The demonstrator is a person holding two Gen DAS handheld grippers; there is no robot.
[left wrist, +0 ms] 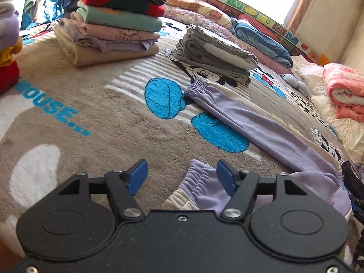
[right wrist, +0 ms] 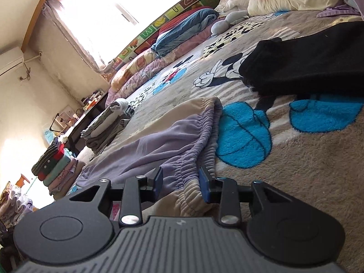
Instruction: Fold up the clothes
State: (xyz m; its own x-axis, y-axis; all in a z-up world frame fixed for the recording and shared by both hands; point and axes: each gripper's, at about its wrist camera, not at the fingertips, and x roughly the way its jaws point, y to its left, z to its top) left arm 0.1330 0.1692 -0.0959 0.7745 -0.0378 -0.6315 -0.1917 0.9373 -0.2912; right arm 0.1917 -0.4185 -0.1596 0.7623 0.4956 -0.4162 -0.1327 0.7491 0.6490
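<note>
A pair of lilac trousers (left wrist: pixel 261 129) lies spread on the Mickey Mouse blanket (left wrist: pixel 91 104), legs stretched toward the far right. My left gripper (left wrist: pixel 182 174) is open, its blue pads astride one gathered cuff (left wrist: pixel 200 182) near the camera. In the right wrist view the trousers' elastic waistband (right wrist: pixel 195 159) lies between the pads of my right gripper (right wrist: pixel 180 183), which is open around it. A black garment (right wrist: pixel 307 68) lies on the blanket to the right.
A tall stack of folded clothes (left wrist: pixel 113 22) and a lower grey folded pile (left wrist: pixel 216 54) sit at the back of the bed. Rolled quilts (left wrist: pixel 264 38) line the far edge. A pink blanket (left wrist: pixel 343 93) lies at the right.
</note>
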